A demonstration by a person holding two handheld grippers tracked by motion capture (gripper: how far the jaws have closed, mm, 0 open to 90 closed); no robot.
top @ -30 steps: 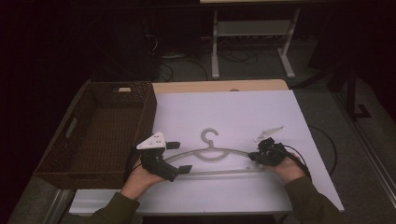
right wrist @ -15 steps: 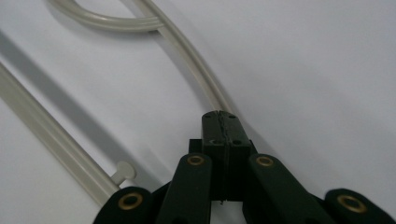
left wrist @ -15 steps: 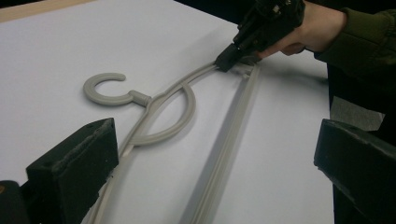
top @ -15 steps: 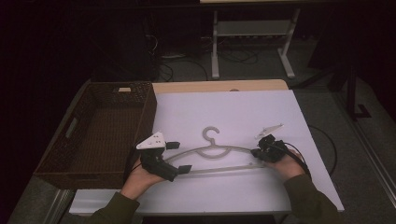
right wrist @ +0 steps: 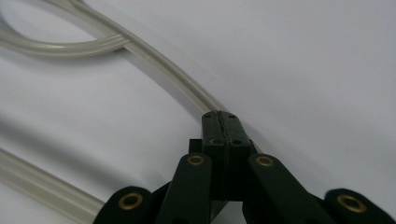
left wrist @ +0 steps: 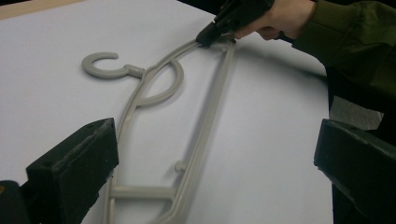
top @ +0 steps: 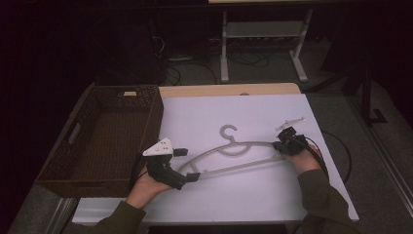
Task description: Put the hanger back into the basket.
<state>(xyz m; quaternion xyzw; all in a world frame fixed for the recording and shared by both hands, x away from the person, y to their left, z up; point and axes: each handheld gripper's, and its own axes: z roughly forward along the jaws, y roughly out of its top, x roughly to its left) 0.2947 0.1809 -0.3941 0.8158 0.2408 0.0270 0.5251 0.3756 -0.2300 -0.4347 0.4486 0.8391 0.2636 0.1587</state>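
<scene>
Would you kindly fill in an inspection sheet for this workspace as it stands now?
Surface: white table top, bare wood strip at the far edge.
Job's things: grey hanger lying flat, hook toward the far edge.
Clutter: empty wicker basket at the left.
Grippers: left gripper open around the hanger's near end; right gripper shut on the hanger's other end.
Cables: black cable loops off the right edge.
Surroundings: dark floor, white stand, more cables.

Grey hanger [top: 229, 155] flat on the white counter [top: 243, 204], right gripper [top: 281, 147] clamped on its end, left gripper [top: 187, 165] spread around the other end, brown wicker basket [top: 151, 114] beside
</scene>
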